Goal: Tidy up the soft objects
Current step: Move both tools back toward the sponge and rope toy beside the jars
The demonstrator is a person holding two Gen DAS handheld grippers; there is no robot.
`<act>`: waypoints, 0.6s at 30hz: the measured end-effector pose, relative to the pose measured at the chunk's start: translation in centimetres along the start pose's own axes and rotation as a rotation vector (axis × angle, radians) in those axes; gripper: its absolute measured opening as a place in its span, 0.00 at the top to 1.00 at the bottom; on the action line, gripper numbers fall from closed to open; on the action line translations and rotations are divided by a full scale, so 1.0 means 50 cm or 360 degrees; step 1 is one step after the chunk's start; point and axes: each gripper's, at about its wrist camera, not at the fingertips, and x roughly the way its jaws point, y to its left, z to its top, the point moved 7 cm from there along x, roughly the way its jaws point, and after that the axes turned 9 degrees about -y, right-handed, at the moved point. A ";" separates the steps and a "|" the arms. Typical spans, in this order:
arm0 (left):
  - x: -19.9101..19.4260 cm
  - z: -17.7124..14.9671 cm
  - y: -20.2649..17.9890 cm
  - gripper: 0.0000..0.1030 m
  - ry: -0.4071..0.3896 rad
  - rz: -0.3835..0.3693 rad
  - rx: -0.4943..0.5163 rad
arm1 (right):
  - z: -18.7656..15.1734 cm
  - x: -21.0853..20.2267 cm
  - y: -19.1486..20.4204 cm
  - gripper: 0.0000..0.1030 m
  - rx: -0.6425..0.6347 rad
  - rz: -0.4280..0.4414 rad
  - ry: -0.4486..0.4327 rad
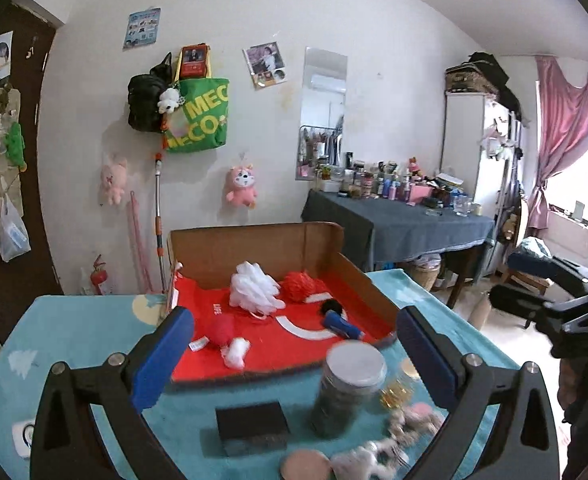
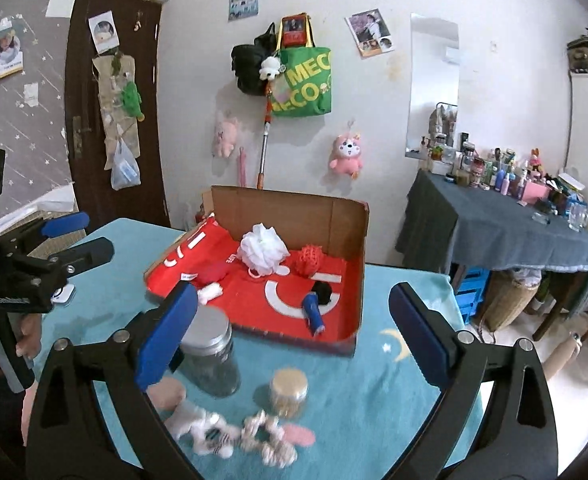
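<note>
A shallow cardboard box with a red lining [image 2: 354, 264] lies open on the table. Inside rest a fluffy white mesh bath pouf [image 2: 262, 252], a red mesh pouf [image 2: 311, 260] just beside it, a red plush toy [image 2: 213, 273] and a blue-bodied, black-headed doll [image 2: 316, 307] lying flat. White striped socks [image 2: 209, 432] lie on the cloth outside, near a pale scrunchie [image 2: 269, 438].
</note>
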 end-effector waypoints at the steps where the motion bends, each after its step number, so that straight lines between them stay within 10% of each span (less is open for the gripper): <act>1: -0.010 -0.008 -0.005 0.00 -0.0004 0.0001 -0.0005 | -0.012 -0.009 0.000 0.05 -0.0005 -0.0014 0.0001; 18: -0.007 -0.250 -0.015 0.00 0.0310 0.0050 -0.0086 | -0.261 -0.012 0.028 0.05 -0.0021 -0.0175 0.0172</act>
